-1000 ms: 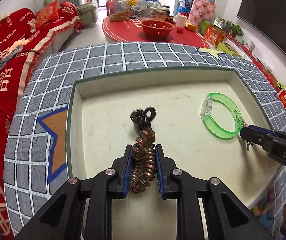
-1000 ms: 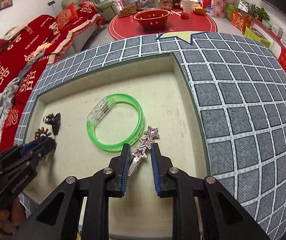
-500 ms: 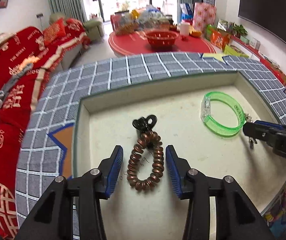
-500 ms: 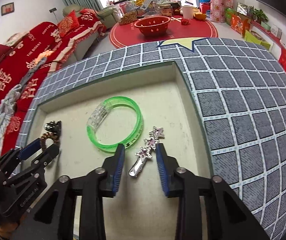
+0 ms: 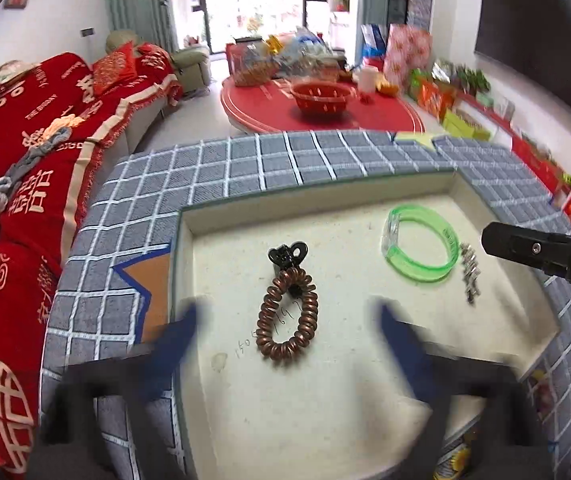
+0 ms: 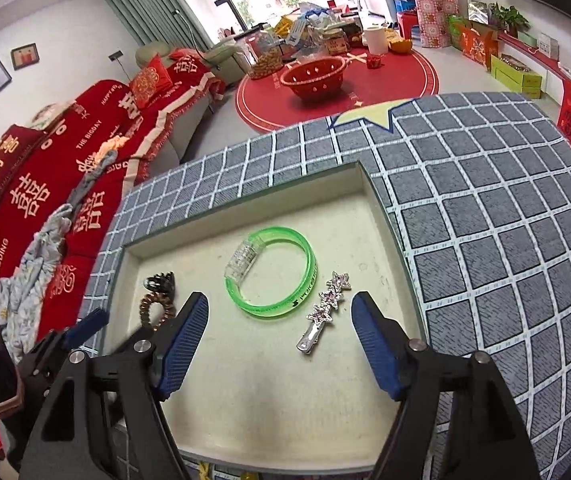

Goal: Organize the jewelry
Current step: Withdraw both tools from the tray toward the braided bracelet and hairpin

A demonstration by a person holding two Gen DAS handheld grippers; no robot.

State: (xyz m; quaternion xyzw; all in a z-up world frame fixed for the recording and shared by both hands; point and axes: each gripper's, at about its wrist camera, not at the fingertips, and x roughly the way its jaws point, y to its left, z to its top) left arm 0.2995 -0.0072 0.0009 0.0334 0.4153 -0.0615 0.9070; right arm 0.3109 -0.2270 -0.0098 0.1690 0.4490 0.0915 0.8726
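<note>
The cream tray (image 6: 245,420) holds four pieces: one green bangle (image 6: 271,276), one star clip (image 6: 323,310), one coil tie (image 5: 287,316), one black claw clip (image 5: 287,254). Both the left gripper (image 5: 287,332) and right gripper (image 6: 279,344) have fingers spread wide, holding nothing.

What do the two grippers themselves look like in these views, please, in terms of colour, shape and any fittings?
The right gripper has black angular linkage arms with silver pivot screws, and two fingers faced with blue ribbed pads. The left gripper is motion-blurred in its own view but shows the same black frame and blue pads. No cables or sleeves are visible.
</note>
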